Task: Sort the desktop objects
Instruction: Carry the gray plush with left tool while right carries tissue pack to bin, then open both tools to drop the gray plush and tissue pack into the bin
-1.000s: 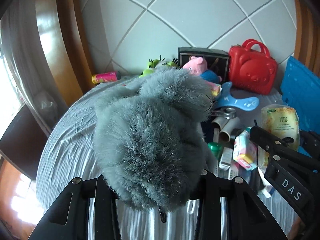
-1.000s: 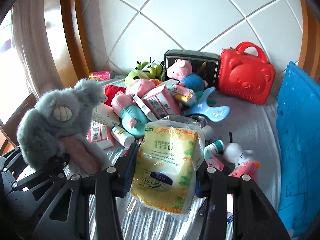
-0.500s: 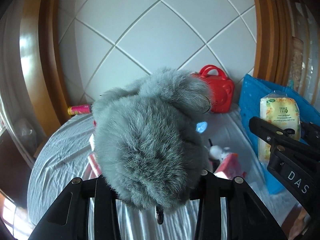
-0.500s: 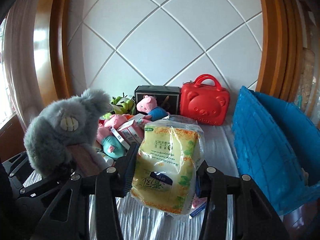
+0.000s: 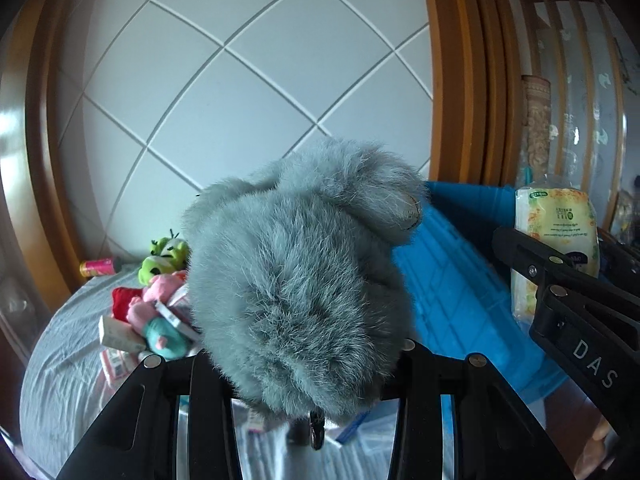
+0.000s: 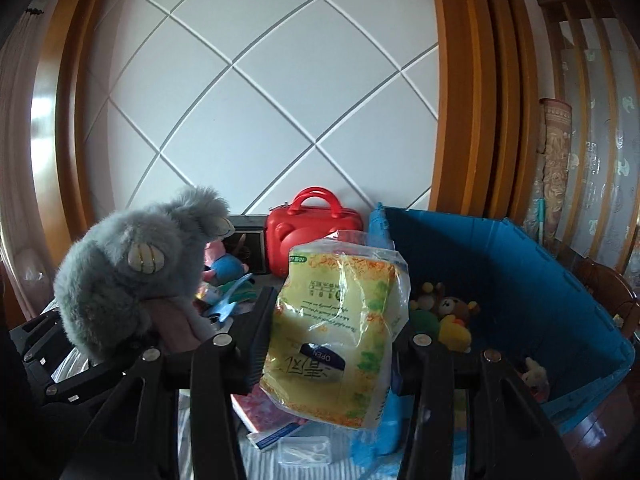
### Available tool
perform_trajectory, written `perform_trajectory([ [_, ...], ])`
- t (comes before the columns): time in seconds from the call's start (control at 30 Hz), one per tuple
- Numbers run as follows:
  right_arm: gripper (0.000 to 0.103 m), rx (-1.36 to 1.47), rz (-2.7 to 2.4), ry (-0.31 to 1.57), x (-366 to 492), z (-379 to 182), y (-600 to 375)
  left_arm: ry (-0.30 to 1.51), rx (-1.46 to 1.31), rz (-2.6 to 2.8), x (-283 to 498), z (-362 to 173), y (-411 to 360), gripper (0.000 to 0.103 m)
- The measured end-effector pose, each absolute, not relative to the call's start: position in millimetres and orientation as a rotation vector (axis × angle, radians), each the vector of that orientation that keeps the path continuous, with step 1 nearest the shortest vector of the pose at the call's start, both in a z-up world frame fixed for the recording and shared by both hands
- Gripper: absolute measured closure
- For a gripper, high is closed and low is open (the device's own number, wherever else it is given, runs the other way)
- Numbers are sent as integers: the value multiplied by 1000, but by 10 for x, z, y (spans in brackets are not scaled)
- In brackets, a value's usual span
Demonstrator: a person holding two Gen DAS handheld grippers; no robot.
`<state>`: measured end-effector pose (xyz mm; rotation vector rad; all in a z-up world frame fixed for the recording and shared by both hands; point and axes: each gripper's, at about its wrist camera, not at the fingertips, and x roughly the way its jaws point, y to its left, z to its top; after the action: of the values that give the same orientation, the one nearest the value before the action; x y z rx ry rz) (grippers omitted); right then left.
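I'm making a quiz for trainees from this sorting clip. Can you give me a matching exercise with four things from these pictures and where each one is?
Things:
1. grey plush
2. tissue pack
3. red case
4. yellow duck

Places:
A. inside the blue crate
B. in the left tongs
C. against the back wall
D. in the right tongs

Pairs: 1-B, 2-D, 3-C, 4-A
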<state>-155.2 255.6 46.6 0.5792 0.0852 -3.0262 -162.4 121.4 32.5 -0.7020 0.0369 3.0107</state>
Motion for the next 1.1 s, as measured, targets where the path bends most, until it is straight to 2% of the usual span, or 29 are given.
perform_trajectory([
  [0.33,57,584,-3159,5,-1489,504,4397,113,-701,2914,-1876,382,3072,65],
  [0.57,57,661,-3209,-90,-1716,336,5262,221,-773,2861,-2113,207,3960,65],
  [0.9,57,802,-3178,-145,-2263,66,5789,254,-907,2834,-2576,-3,4278,64],
  [1.1,56,839,-3167,-171,-2330,30,5830,236,-985,2776,-2662,-70,4291,57],
])
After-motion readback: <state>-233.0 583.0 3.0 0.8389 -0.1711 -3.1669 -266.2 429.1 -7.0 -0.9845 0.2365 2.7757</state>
